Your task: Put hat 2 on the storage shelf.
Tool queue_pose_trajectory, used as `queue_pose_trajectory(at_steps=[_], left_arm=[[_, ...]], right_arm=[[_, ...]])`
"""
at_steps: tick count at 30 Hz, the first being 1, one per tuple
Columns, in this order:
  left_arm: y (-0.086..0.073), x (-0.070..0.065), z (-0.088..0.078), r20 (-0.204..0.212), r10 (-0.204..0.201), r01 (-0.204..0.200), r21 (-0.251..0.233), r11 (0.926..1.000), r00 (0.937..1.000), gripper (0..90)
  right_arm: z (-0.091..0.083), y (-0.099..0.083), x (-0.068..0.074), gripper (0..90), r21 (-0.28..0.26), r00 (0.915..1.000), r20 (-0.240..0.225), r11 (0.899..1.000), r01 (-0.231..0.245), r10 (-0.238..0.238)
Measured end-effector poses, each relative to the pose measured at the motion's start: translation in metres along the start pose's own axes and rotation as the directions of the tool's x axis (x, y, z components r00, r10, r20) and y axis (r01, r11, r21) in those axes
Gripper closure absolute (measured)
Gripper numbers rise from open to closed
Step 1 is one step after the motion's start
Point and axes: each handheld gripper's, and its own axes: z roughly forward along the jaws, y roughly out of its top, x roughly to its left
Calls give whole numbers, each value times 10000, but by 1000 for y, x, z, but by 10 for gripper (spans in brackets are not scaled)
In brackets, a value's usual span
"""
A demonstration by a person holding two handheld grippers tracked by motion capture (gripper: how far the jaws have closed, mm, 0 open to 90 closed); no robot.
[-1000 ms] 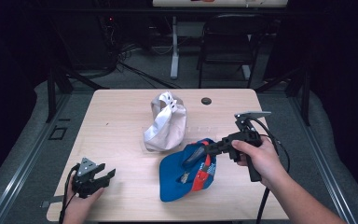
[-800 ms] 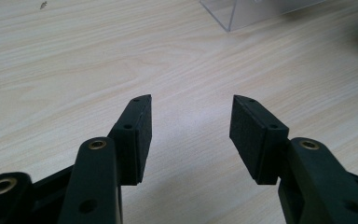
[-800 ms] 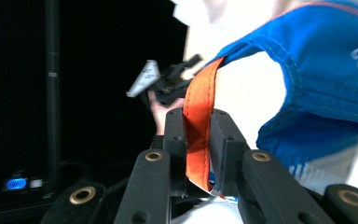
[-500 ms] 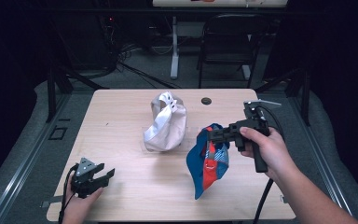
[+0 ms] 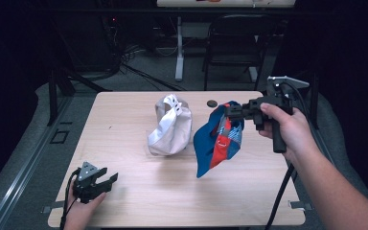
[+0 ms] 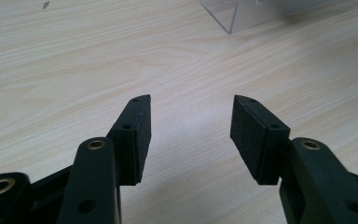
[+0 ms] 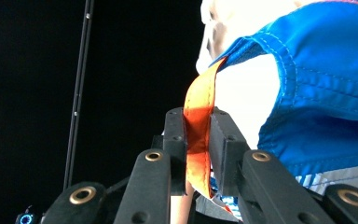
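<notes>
The pale wood-grain counter point(image 5: 134, 191) carries a white-and-grey fabric bag point(image 5: 170, 127) standing near its middle on a clear plastic stand point(image 6: 235, 14), whose corner shows in the left tool view. Beside the white bag, a blue fabric bag with red-orange trim point(image 5: 218, 139) hangs above the counter's right half, lifted off the surface. The right tool point(image 5: 231, 111) is pressed together on the orange strap point(image 7: 198, 140) of that blue bag. The left tool point(image 5: 106, 181) rests low at the counter's near-left corner, jaws spread, nothing between them. A small dark round disc point(image 5: 212, 103) lies near the far edge.
</notes>
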Motion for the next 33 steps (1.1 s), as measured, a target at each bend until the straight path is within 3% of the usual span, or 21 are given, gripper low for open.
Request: queue_pose_trajectory(at_steps=[3, 9, 12, 23, 33], left_arm=[[0, 2, -1, -39, -68, 68, -17, 10000, 10000, 485], [-1, 4, -2, -38, -96, 95, -83, 9999, 9999, 485], [0, 3, -2, 56, -14, 14, 99, 10000, 10000, 485], [-1, 5, -1, 27, -69, 69, -14, 10000, 10000, 485], [-1, 6, 0, 18, -156, 156, 24, 9999, 9999, 485]], right_arm=[[-5, 12, 9, 780, -235, 9999, 108, 9997, 99, -96], [-7, 31, 13, 780, -473, 9993, 357, 9988, 153, -137], [-6, 40, 10, 780, -532, 9988, 493, 9985, 87, -61], [2, 66, -3, 779, -814, 9955, 900, 9964, -239, 312], [17, 76, -6, 779, -795, 9882, 1486, 9965, -250, 366]])
